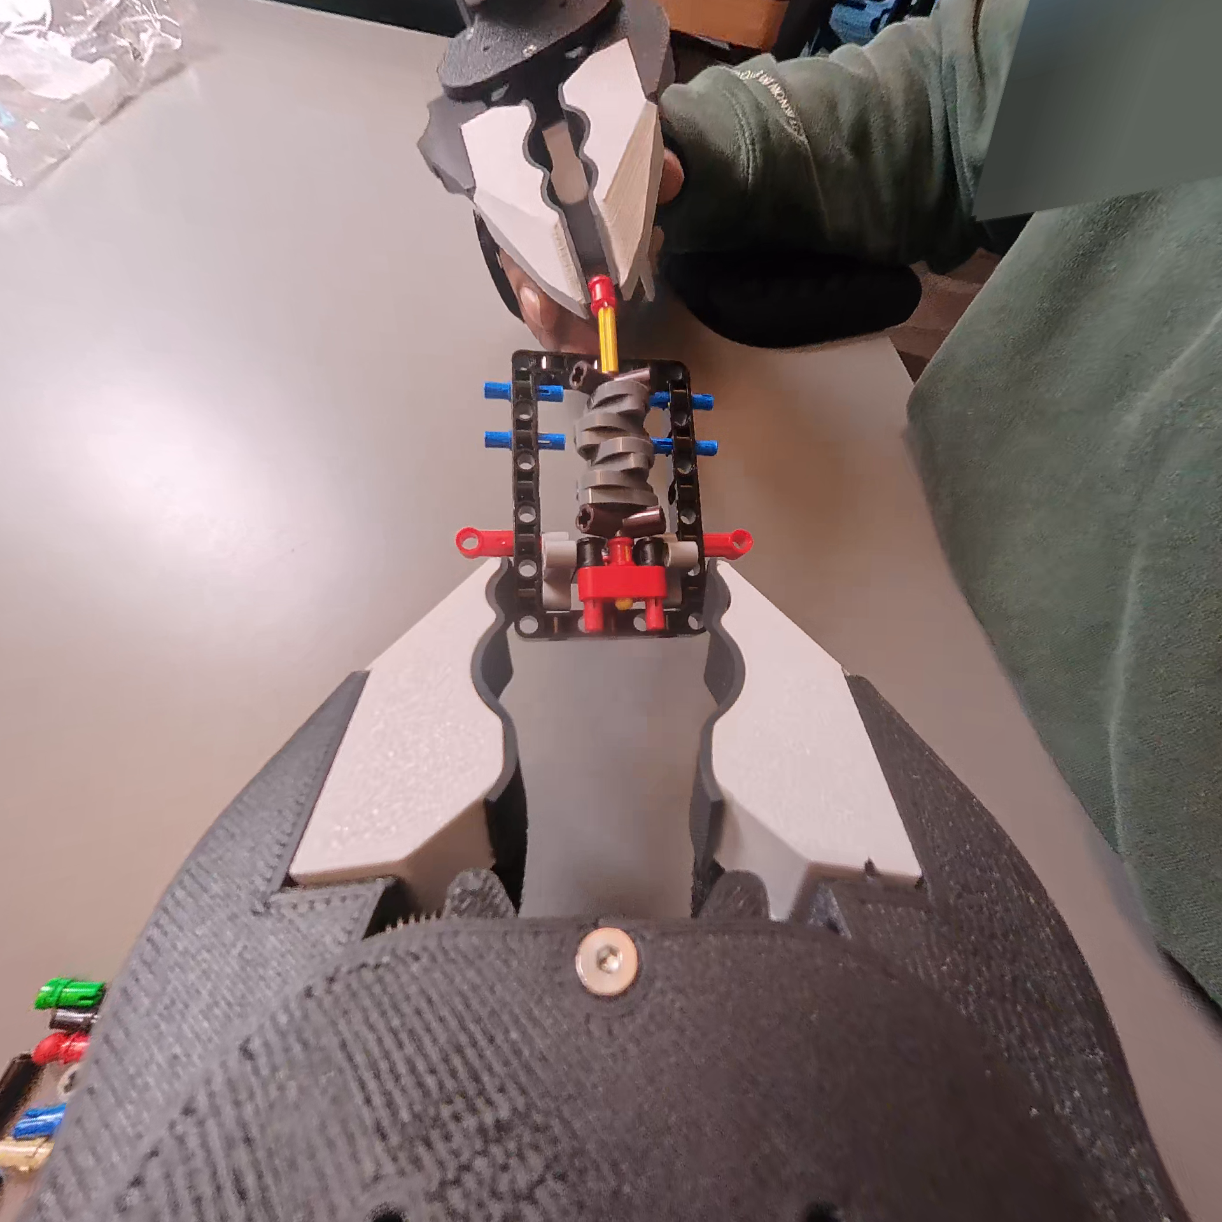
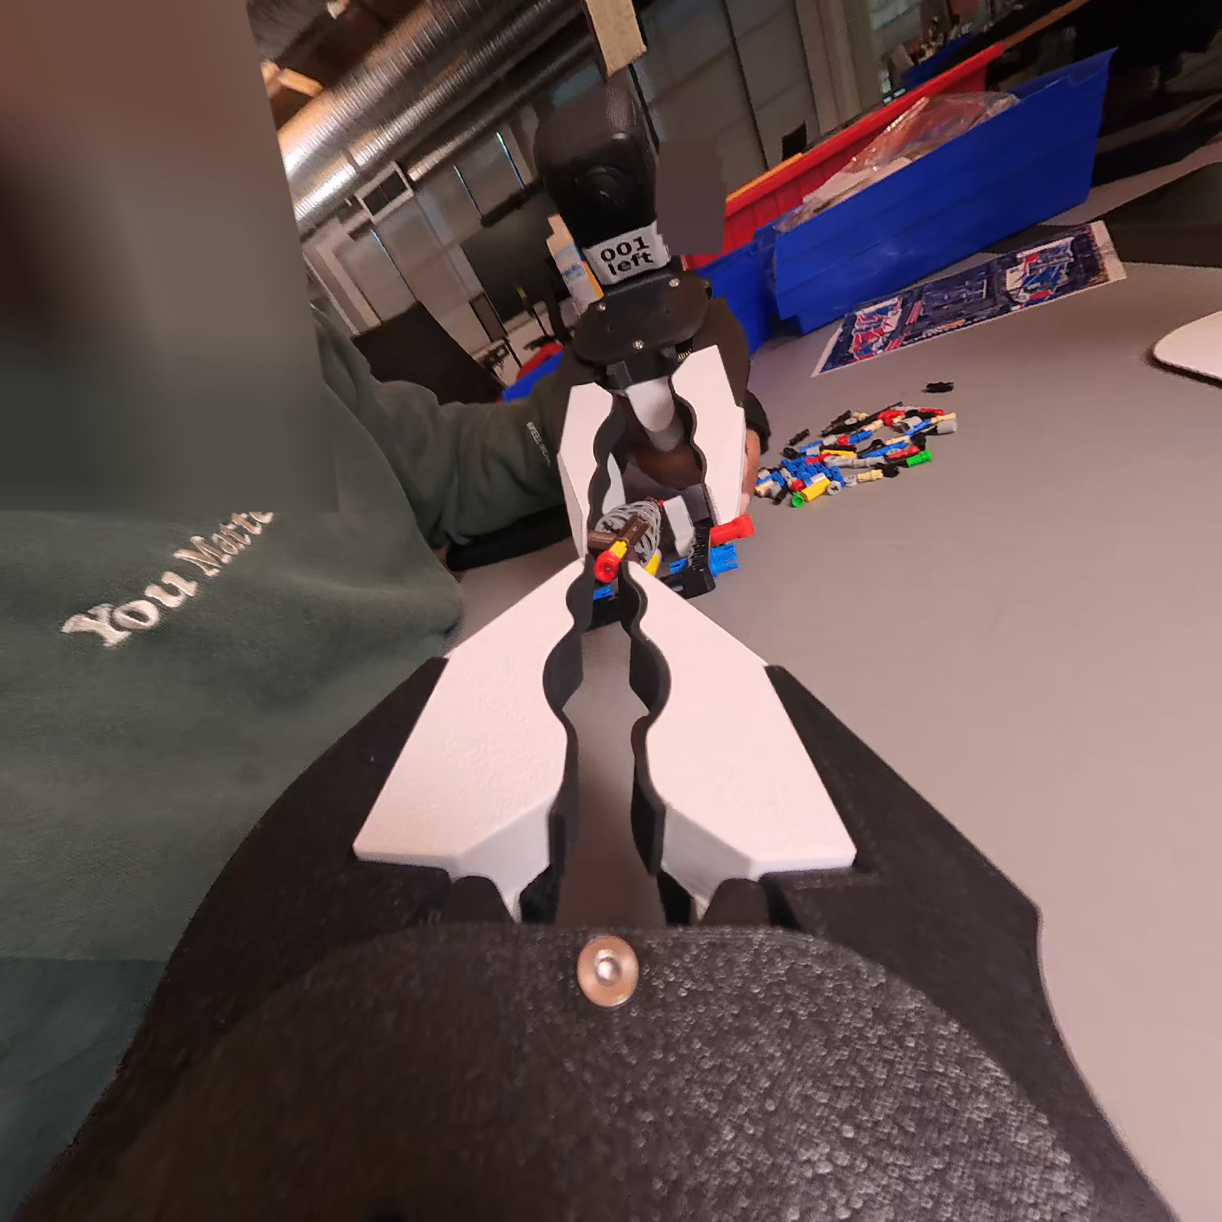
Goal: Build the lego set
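A black rectangular lego frame (image 1: 526,463) lies on the grey table (image 1: 231,463), with grey cam pieces (image 1: 611,449) stacked along its middle, blue pins and red pins in its sides, and a red piece (image 1: 621,582) at the near end. My left gripper (image 1: 611,595) is shut on the frame's near end. My right gripper (image 1: 605,294) comes from the far side, shut on a red bush (image 2: 607,563) on a yellow axle (image 1: 607,337). The axle's tip is at the frame's far end. In the right wrist view the left gripper (image 2: 654,522) holds the frame (image 2: 694,575) just beyond my right gripper (image 2: 608,570).
A pile of loose lego pieces (image 2: 859,449) lies to the right, an instruction sheet (image 2: 959,297) and blue bins (image 2: 926,231) behind it. A plastic bag (image 1: 66,79) is at the far left. A person's green sleeve (image 1: 826,152) and body border the table. There is about 8 cm between the tips of the two grippers.
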Demonstrator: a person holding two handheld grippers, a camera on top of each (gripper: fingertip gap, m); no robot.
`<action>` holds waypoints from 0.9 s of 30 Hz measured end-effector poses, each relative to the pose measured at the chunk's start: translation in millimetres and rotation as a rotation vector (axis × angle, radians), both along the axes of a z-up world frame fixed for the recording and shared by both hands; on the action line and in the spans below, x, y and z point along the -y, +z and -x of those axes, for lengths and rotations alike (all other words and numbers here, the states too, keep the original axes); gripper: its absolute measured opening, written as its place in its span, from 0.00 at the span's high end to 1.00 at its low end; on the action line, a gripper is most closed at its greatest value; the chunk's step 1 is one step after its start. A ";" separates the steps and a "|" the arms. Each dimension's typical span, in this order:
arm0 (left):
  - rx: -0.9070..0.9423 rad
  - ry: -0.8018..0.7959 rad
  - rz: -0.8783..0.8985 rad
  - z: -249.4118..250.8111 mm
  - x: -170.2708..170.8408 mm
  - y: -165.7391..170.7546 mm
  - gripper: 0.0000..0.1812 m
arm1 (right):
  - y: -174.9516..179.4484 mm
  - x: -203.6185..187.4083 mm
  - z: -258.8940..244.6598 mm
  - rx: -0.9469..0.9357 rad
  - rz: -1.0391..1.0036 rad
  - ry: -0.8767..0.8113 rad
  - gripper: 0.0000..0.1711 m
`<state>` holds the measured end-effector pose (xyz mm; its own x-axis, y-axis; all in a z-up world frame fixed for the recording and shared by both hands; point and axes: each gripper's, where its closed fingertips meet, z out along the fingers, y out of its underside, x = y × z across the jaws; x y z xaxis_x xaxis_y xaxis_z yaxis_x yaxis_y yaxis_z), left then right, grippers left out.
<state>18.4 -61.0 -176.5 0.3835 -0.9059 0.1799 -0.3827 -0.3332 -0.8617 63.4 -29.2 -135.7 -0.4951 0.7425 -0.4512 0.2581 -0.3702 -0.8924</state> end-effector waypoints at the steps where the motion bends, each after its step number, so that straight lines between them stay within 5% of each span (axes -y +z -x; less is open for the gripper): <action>1: -0.003 0.001 -0.005 -0.6 0.0 1.5 0.69 | 2.9 0.7 -0.4 -0.008 0.027 0.010 0.97; 27: 0.098 0.144 0.083 -0.4 -15.6 29.6 0.69 | 30.9 -27.6 8.1 -0.097 0.374 -0.065 0.97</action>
